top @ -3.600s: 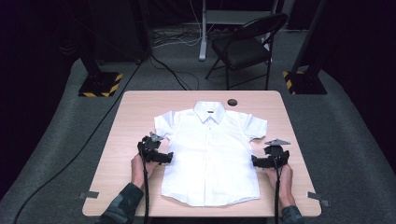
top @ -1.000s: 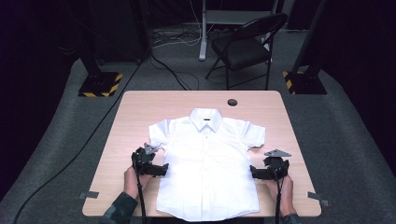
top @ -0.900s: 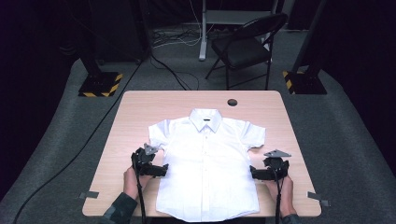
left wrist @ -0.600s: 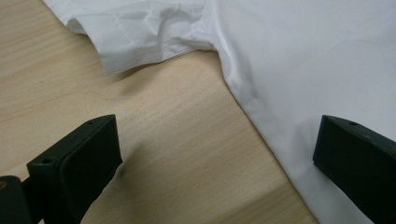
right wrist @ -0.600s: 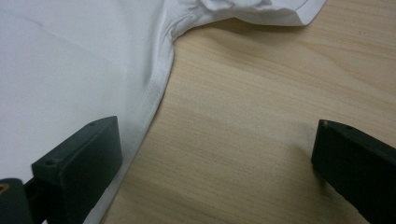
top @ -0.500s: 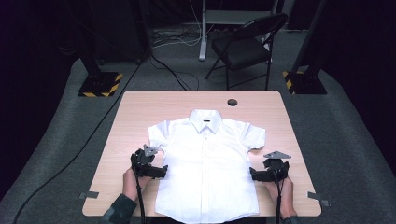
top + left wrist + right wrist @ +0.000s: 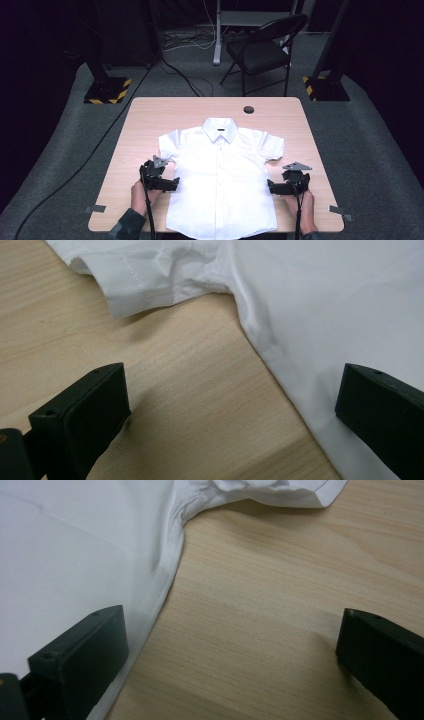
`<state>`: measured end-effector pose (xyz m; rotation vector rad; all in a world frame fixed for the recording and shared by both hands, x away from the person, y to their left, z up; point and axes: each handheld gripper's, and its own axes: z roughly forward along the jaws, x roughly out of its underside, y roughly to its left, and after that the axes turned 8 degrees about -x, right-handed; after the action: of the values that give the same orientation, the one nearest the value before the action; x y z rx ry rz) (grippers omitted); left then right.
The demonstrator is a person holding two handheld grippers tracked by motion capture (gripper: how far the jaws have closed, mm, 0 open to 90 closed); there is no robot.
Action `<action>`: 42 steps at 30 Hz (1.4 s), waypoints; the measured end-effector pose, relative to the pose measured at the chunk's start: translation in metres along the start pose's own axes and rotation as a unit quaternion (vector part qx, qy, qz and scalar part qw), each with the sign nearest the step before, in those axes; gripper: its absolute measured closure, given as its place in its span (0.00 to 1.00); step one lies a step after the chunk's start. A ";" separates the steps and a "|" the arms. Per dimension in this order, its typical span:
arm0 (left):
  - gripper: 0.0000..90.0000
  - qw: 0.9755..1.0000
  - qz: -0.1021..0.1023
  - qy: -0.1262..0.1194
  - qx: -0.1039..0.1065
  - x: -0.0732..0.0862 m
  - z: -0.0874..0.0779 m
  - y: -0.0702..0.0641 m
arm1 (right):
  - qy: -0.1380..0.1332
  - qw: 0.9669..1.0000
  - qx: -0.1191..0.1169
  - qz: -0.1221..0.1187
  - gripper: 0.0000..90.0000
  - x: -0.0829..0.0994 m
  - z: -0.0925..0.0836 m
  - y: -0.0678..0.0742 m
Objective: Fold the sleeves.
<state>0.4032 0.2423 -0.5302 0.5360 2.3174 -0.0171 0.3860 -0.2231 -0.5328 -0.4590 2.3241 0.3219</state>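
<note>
Both jaws wide apart, straddling the shirt (image 7: 222, 180) side seams. Left gripper (image 7: 172, 184), right gripper (image 7: 271, 187): go low, pinch seam edges evenly.

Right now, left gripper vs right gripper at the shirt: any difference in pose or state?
The left gripper sits at the white shirt's left side seam, the right gripper at its right seam. The left gripper lies slightly farther up the table; the right gripper sits nearer the hem. Both are open, jaws straddling the shirt's edge, one jaw over cloth, one over the table, gripping nothing.
</note>
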 end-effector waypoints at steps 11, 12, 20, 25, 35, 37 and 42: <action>0.00 1.000 -0.003 -0.001 0.005 0.000 0.001 0.001 | -0.006 1.000 -0.001 -0.001 0.00 0.002 0.000 0.000; 0.00 1.000 -0.004 0.000 0.006 0.000 0.001 0.001 | -0.009 1.000 0.000 -0.002 0.00 0.002 0.000 0.000; 0.00 1.000 -0.006 -0.001 0.008 0.001 0.001 0.002 | -0.016 1.000 0.001 -0.007 0.00 0.004 -0.001 0.001; 0.00 1.000 -0.008 0.001 0.009 0.000 0.001 0.002 | -0.014 1.000 -0.006 -0.010 0.00 0.004 -0.001 0.000; 0.00 1.000 -0.008 0.002 0.013 0.000 0.002 0.003 | -0.046 0.998 -0.040 -0.017 0.00 0.003 -0.005 -0.003; 0.00 1.000 -0.008 0.002 0.013 0.000 0.002 0.003 | -0.047 0.998 -0.040 -0.018 0.00 0.003 -0.005 -0.002; 0.00 1.000 -0.008 0.002 0.012 0.001 0.002 0.003 | -0.041 0.997 -0.060 -0.035 0.00 0.001 -0.001 0.002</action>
<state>0.4054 0.2451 -0.5314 0.5301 2.3275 -0.0530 0.3833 -0.2219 -0.5327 -0.5744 2.2113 0.4392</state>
